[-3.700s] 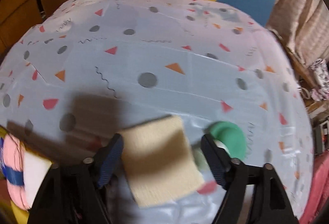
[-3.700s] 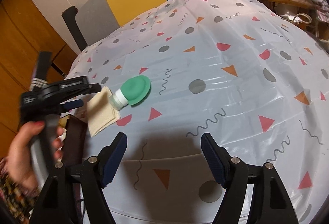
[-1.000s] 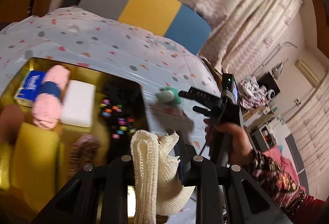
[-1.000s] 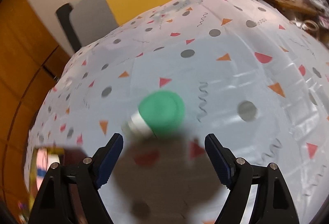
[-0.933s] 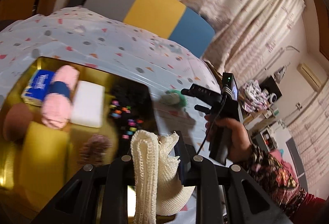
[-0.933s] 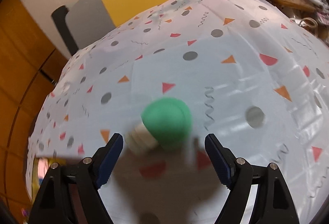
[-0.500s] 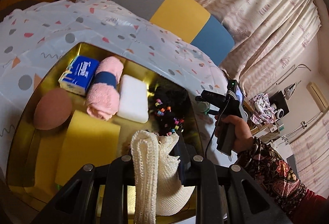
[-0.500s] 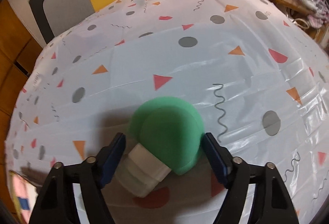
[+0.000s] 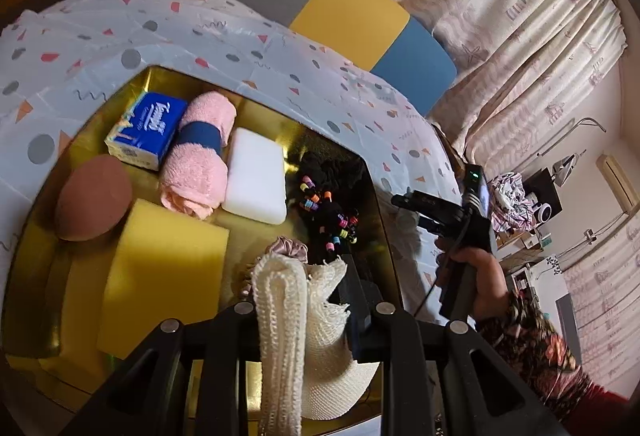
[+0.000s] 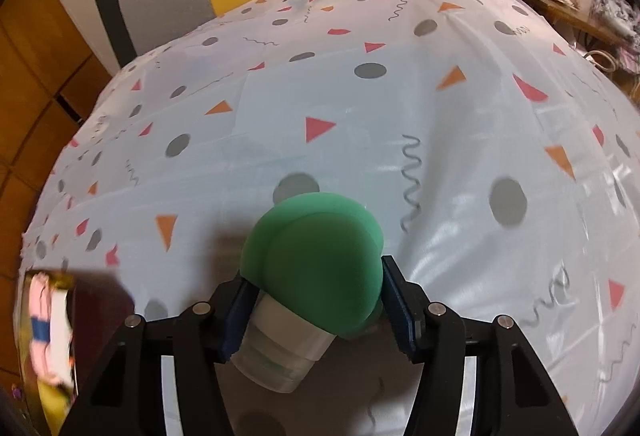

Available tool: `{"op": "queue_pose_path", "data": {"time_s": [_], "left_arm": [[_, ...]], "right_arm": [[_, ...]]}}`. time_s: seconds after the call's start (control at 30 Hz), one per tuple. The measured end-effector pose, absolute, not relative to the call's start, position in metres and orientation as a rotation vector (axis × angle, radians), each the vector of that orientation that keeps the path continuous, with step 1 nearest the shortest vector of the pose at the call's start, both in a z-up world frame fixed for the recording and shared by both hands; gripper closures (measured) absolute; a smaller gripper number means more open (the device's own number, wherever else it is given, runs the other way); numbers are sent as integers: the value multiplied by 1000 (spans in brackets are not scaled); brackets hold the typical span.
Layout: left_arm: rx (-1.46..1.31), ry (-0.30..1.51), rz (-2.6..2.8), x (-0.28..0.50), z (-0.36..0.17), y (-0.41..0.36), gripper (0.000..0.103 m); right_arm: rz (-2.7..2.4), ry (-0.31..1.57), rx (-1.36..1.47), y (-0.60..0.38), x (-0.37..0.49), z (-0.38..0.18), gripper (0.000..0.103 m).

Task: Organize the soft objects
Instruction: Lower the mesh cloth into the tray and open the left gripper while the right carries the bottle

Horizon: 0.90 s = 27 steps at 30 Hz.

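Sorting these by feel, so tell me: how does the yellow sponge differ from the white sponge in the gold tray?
The yellow sponge is bright yellow and looks the larger; the white sponge is white and looks smaller. The yellow one has sharp square corners, the white one rounded corners. Both are plain rectangular blocks lying flat in the gold tray.

Both wrist views downward, sharing tablecloth (image 10: 440, 140).

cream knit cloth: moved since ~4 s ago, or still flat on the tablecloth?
Yes. The cream knit cloth is off the tablecloth, clamped in the left gripper and hanging over the near edge of the gold tray.
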<state>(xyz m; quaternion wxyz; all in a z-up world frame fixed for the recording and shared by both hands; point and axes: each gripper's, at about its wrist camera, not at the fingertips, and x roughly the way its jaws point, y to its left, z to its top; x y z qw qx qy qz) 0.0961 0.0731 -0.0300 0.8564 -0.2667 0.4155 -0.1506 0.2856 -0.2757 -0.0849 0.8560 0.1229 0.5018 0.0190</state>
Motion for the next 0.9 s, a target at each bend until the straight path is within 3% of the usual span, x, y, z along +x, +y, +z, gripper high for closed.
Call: {"op": "queue_pose_path", "data": {"time_s": [0.23, 0.3, 0.37, 0.47, 0.9], "left_arm": [[-555, 951, -361, 108, -44, 54, 63], [-555, 964, -364, 107, -45, 51, 54], [-535, 959, -348, 105, -43, 49, 36], [-476, 893, -309, 101, -30, 51, 23], [-506, 833, -189, 80, -16, 93, 23]], "right_arm": [[102, 1010, 303, -284, 241, -72, 44], [115, 997, 306, -285, 229, -66, 43], [129, 979, 294, -284, 219, -61, 43], [149, 935, 244, -275, 201, -48, 43], [286, 860, 242, -240, 148, -9, 43]]}}
